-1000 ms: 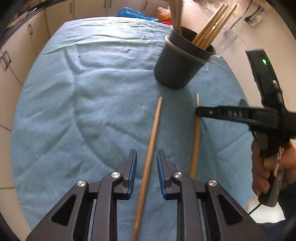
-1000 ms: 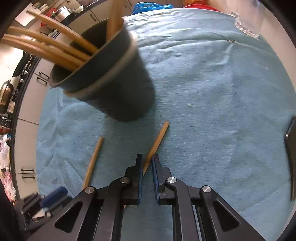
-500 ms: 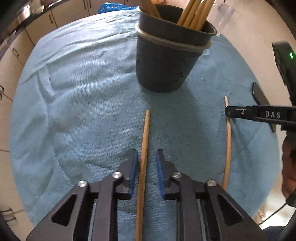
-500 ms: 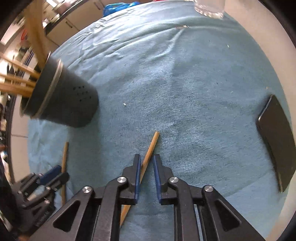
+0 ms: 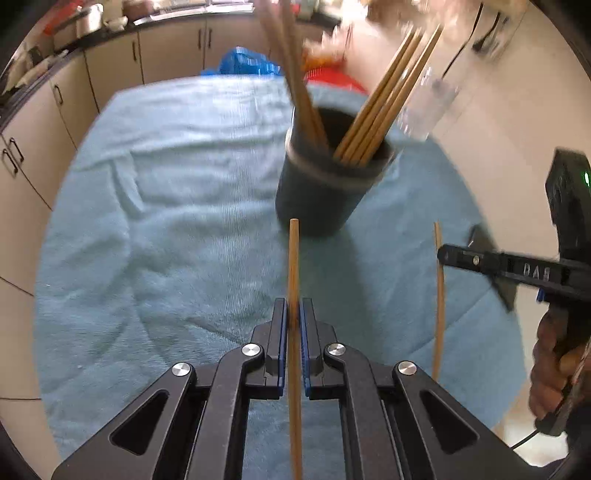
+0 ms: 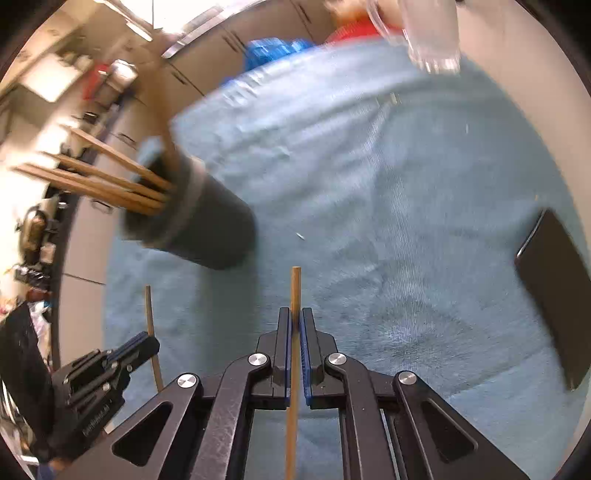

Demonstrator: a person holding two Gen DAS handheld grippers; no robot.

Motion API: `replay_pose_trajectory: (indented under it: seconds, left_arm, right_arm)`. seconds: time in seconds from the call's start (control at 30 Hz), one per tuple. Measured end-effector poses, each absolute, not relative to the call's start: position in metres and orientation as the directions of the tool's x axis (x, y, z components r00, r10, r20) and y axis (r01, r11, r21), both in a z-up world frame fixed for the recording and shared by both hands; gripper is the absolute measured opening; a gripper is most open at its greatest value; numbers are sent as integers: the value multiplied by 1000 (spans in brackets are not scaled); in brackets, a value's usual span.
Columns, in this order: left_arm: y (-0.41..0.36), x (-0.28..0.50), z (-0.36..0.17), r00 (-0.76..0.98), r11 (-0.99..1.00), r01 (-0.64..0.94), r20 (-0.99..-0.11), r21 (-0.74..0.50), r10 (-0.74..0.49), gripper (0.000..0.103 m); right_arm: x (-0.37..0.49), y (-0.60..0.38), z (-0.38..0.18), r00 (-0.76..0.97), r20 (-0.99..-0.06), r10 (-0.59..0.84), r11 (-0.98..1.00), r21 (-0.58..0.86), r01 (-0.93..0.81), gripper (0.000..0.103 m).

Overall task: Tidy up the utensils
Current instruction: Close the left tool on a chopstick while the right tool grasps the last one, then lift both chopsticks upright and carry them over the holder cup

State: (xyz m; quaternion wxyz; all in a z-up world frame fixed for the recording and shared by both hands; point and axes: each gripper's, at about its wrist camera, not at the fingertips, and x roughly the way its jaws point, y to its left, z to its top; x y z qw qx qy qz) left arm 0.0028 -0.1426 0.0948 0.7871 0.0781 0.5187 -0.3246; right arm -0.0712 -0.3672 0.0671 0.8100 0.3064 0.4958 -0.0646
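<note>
Both chopsticks lifted off blue towel (image 5: 177, 229) since earlier; left tongs (image 5: 292, 314) clenched on left chopstick (image 5: 293, 258), right tongs (image 6: 294, 321) on right chopstick (image 6: 295, 288).

Beige cabinets (image 5: 110, 62) with dark handles run behind the tabletop (image 5: 166, 221), which wears a blue towel. A cluttered counter (image 5: 74, 22) tops them, and a ceiling light (image 6: 136, 29) glows above.

Two chopsticks are out of the holder: one (image 5: 293, 266) in the left gripper (image 5: 293, 314), one (image 6: 295, 291) in the right gripper (image 6: 294, 317). One dark holder (image 5: 325, 192) carries roughly seven more. One glass (image 6: 432, 33), one phone (image 6: 554, 280), one blue towel (image 5: 177, 206).
</note>
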Motion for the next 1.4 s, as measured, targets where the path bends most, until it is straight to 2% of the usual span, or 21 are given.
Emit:
replay_pose_trajectory:
  seconds: [0.07,0.1,0.3,0.37,0.47,0.5,0.53,0.6,0.7,0.9,0.97,1.03,1.1,1.2,1.4]
  left_arm:
    - [-136,-6,116,295,780,586,-838,-220,-459,6]
    - [-135,-6,123,309,780,585,-828,-222,-467,6]
    - [-137,-30,158,400,794,576,-782,-192,-479,6]
    - [-136,-35,161,404,799,571,-782,-190,-474,6]
    - [-133,-35,160,411,806,562,-784,-185,-466,6]
    - [-133,-36,161,413,808,560,-782,-186,-466,6]
    - [-132,-36,160,414,809,557,-781,-189,-468,6]
    - [-130,-38,161,426,816,550,-779,-181,-460,6]
    - [-125,-42,162,439,821,544,-777,-170,-451,6]
    - [-115,-44,165,453,832,529,-773,-167,-443,6]
    - [-112,-44,165,457,834,527,-772,-165,-441,6]
    - [-110,-43,166,458,835,526,-772,-165,-441,6]
    - [-109,-43,166,461,835,525,-770,-164,-441,6]
    - [-107,-42,166,463,835,524,-767,-166,-443,6]
    - [-106,-43,172,473,831,531,-756,-165,-452,6]
  right_arm:
    - [-83,-361,89,565,-803,191,820,447,358,4]
    - [-89,-357,102,596,-782,181,835,443,327,0]
    - [-106,-344,133,683,-713,159,876,420,235,0]
    - [-109,-345,131,665,-729,162,881,411,235,1]
    - [-101,-362,107,581,-776,246,835,474,279,1]
    - [-95,-369,94,535,-803,263,821,477,313,7]
    - [-93,-376,83,512,-819,261,812,472,342,19]
    - [-86,-383,66,475,-835,277,800,474,367,35]
    - [-70,-389,41,425,-864,270,796,449,407,36]
    - [-44,-378,18,339,-911,236,830,371,417,36]
    - [-36,-369,12,315,-919,236,845,354,400,33]
    - [-32,-359,6,281,-936,212,866,313,389,13]
    - [-30,-350,7,286,-944,163,894,264,362,8]
    - [-30,-351,5,294,-939,181,885,286,368,6]
    - [-55,-355,43,442,-867,229,859,394,327,6]
